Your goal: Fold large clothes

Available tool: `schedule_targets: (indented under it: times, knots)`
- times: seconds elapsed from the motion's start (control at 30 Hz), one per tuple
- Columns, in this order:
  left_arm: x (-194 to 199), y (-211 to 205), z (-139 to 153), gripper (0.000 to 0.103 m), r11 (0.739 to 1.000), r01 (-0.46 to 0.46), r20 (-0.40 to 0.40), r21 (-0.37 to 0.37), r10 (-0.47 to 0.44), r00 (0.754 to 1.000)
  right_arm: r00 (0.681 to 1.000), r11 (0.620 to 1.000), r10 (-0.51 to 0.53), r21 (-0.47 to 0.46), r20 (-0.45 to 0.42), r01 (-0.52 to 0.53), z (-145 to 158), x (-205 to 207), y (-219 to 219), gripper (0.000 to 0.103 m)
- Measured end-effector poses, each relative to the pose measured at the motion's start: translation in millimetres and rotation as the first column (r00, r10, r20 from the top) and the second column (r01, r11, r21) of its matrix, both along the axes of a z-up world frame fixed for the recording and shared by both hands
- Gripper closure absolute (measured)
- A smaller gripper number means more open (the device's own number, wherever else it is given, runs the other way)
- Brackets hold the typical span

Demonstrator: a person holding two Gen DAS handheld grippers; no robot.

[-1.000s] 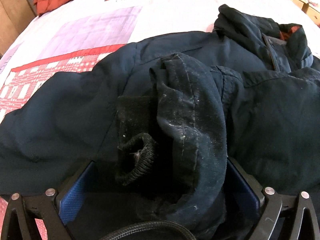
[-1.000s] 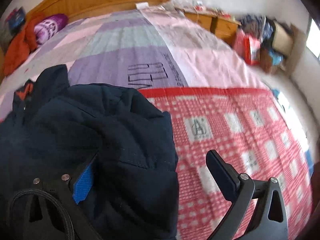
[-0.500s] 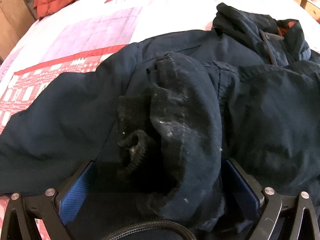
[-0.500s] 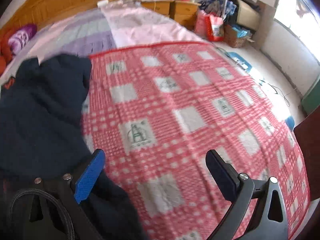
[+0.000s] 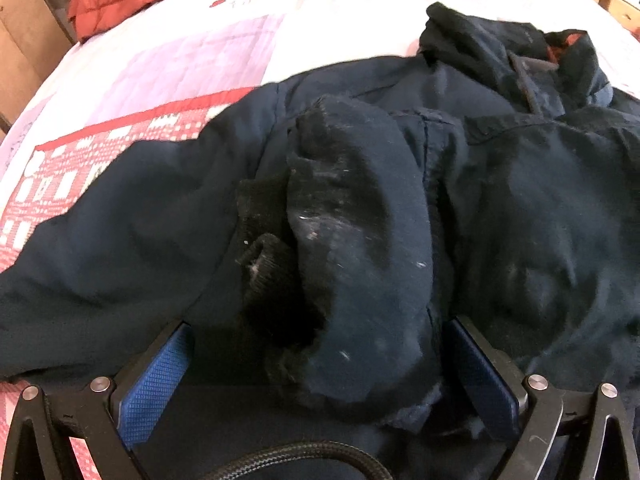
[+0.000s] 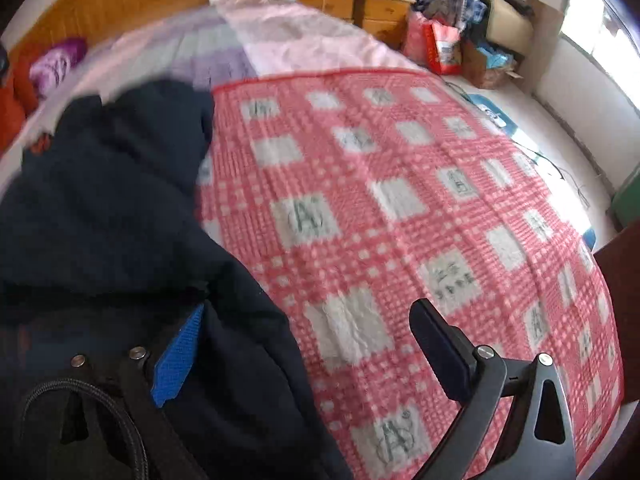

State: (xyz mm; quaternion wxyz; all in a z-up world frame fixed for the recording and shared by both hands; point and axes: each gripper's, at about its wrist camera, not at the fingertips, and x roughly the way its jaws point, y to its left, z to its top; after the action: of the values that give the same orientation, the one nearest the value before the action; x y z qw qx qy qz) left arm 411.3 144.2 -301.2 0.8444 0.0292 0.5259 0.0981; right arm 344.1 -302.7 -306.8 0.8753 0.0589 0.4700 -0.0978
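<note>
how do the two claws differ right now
The left claw has the dark jacket's sleeve cuff bunched between its fingers; the right claw has only jacket edge and red checked blanket in its gap. The left faces the jacket, the right mostly bare blanket. Both stand wide apart.

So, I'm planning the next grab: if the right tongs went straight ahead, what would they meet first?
Probably the red-and-white checked blanket; the dark navy jacket lies left of that line.

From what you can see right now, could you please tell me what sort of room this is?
Most likely a lived-in bedroom: a bed with a wooden headboard, a red checked blanket spread over it, and wooden bedside drawers by the wall.
</note>
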Motion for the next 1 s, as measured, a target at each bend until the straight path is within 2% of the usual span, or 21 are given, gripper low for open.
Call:
schedule_targets:
  times: [0.07,0.13,0.2,0.27,0.3,0.37,0.43,0.5,0.6,0.67,0.73,0.8,0.87,0.93,0.97,1.0]
  knots:
    - [-0.6,-1.9,2.8,0.001,1.0,0.001,0.002,0.004,-0.001,1.0,0.993,0.997,0.079,-0.013,0.088,-0.078,23.2,12.6,22.5,0.002]
    - [-0.6,-3.6,4.8,0.001,1.0,-0.001,0.002,0.002,0.001,1.0,0.988,0.993,0.114,-0.035,0.106,-0.111,33.0,28.8,41.2,0.002]
    - [-0.5,-4.8,5.8,0.001,1.0,-0.001,0.006,-0.001,0.001,1.0,0.988,0.994,0.107,0.006,0.114,-0.108,36.4,42.4,49.1,0.002]
    - [0.2,-4.8,5.9,0.001,1.0,-0.011,0.008,-0.004,0.011,1.0,0.99,0.995,0.094,0.002,0.108,-0.095,37.2,58.8,59.8,0.002]
    - [0.5,-3.6,4.9,0.001,1.0,-0.017,0.003,-0.009,0.017,1.0,0.991,0.995,0.098,-0.009,0.095,-0.098,32.1,66.3,67.0,0.002]
    - [-0.3,0.2,2.4,0.001,0.999,-0.034,-0.005,-0.018,0.034,0.999,0.994,0.994,0.11,0.003,0.016,-0.11,8.6,88.7,62.3,0.002]
    - [-3.0,6.0,-0.5,0.001,0.998,-0.04,-0.009,-0.047,0.039,0.999,0.998,0.994,0.067,0.09,-0.023,-0.064,-17.2,77.9,41.3,0.002]
    - [-5.3,8.0,-0.3,0.001,0.997,-0.036,-0.01,-0.063,0.035,0.999,1.0,0.993,0.009,0.121,-0.021,-0.006,-18.9,68.6,22.5,0.002]
    - [-4.8,3.7,14.5,0.001,0.997,-0.02,0.04,-0.073,0.022,0.999,0.998,0.998,0.044,0.032,0.038,-0.045,4.5,69.2,33.9,0.002]
    - [3.7,-2.2,27.5,0.001,0.994,-0.01,0.083,-0.112,0.019,0.996,0.981,0.989,0.146,-0.005,0.128,-0.147,31.3,76.6,64.3,0.002]
    - [15.9,-9.5,31.8,0.001,0.994,-0.001,0.102,-0.105,0.012,0.995,0.957,0.971,0.237,-0.018,0.168,-0.237,44.1,86.3,92.7,0.002]
    - [34.5,-13.1,26.2,0.001,0.995,-0.012,0.081,-0.094,0.019,0.997,0.937,0.947,0.32,-0.006,0.143,-0.322,42.1,104.5,121.5,0.002]
    - [45.1,-6.0,15.8,0.001,0.994,-0.039,0.052,-0.099,0.044,0.998,0.936,0.94,0.341,-0.006,0.089,-0.342,29.2,120.6,131.6,0.002]
    - [50.1,6.3,3.3,0.001,0.994,-0.064,0.022,-0.087,0.066,0.998,0.943,0.943,0.332,-0.021,0.03,-0.332,8.4,130.6,127.1,0.002]
    - [50.0,12.6,-2.5,0.0,0.993,-0.074,0.007,-0.092,0.075,0.997,0.944,0.944,0.33,-0.001,0.015,-0.33,-0.9,132.5,118.9,0.002]
    - [49.4,22.6,-7.9,0.0,0.987,-0.075,0.0,-0.141,0.076,0.997,0.944,0.944,0.329,0.007,0.017,-0.329,-4.8,131.8,113.2,0.003]
